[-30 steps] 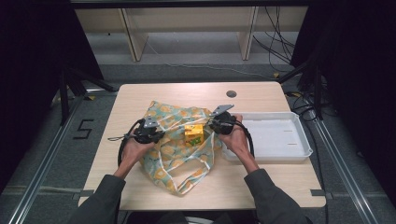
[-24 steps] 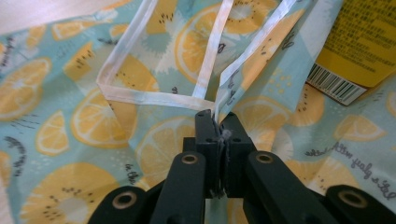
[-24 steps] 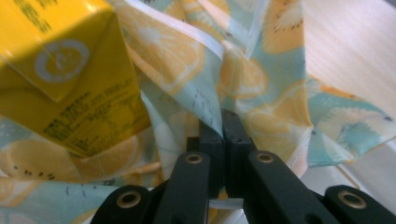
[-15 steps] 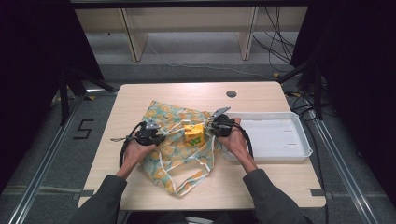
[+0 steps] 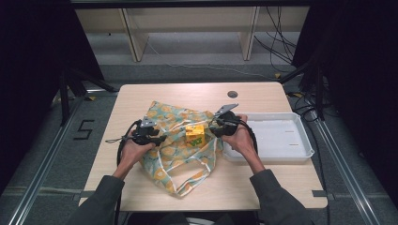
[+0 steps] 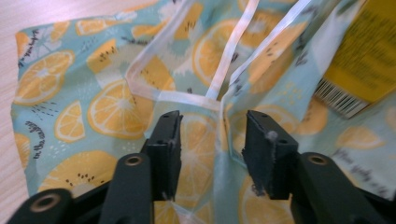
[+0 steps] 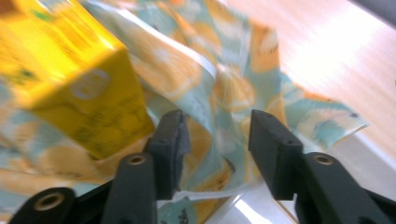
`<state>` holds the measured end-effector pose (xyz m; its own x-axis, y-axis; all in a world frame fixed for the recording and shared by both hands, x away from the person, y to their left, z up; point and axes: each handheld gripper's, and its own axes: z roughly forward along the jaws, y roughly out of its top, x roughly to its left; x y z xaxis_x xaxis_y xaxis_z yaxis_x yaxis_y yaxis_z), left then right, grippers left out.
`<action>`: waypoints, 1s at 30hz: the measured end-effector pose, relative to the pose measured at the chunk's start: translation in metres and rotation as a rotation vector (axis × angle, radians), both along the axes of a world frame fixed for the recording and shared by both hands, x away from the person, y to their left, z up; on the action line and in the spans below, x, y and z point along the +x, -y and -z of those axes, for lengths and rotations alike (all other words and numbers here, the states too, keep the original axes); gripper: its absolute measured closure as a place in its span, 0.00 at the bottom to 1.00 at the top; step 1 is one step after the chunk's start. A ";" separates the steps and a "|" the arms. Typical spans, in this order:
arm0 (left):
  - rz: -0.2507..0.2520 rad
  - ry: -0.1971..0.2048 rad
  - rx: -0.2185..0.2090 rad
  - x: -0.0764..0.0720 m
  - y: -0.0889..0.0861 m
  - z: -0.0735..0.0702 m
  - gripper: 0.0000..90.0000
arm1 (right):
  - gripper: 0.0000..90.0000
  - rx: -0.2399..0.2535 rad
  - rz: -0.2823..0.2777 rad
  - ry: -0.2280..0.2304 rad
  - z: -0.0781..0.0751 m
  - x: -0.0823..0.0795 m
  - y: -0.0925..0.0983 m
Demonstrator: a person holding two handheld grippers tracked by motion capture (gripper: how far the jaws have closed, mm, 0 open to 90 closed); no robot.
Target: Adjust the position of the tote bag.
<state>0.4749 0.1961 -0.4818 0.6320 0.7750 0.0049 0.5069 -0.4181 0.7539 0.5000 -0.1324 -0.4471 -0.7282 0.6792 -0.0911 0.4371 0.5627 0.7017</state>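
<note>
A cloth bag [image 5: 176, 140] printed with orange slices lies crumpled on the wooden table, its white straps trailing toward the front edge. A yellow carton [image 5: 195, 134] stands on the bag's middle. My left gripper [image 5: 158, 139] is low at the bag's left side, open, and a fold of the bag [image 6: 205, 154] with a white strap [image 6: 187, 99] lies between its jaws [image 6: 212, 135]. My right gripper [image 5: 214, 128] is at the bag's right edge, open, its jaws [image 7: 215, 135] astride a raised fold of cloth [image 7: 224, 98]. The carton [image 7: 70, 79] sits just left of them.
A white tray [image 5: 300, 140] lies on the table right of the bag, close to my right hand; its rim [image 7: 261, 210] is beneath the right jaws. A round hole [image 5: 232, 94] marks the table's far side. Bare wood [image 5: 141, 96] surrounds the bag.
</note>
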 end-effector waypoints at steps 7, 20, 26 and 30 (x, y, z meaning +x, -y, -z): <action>-0.037 0.039 -0.077 -0.014 0.000 -0.024 0.44 | 0.50 0.083 -0.071 0.044 -0.032 -0.017 0.009; -0.019 0.061 -0.197 -0.061 -0.001 -0.052 0.35 | 0.45 0.098 -0.188 0.073 -0.045 -0.028 -0.007; 0.006 0.046 -0.188 -0.079 -0.006 -0.047 0.33 | 0.43 0.107 -0.218 0.068 -0.043 -0.028 -0.011; 0.002 0.028 -0.214 -0.090 -0.008 -0.040 0.28 | 0.42 0.110 -0.235 0.066 -0.040 -0.026 -0.012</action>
<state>0.3845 0.2041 -0.4414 0.6355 0.7589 -0.1419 0.4834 -0.2478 0.8396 0.4737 -0.1204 -0.4067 -0.8620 0.5008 -0.0787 0.2549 0.5623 0.7867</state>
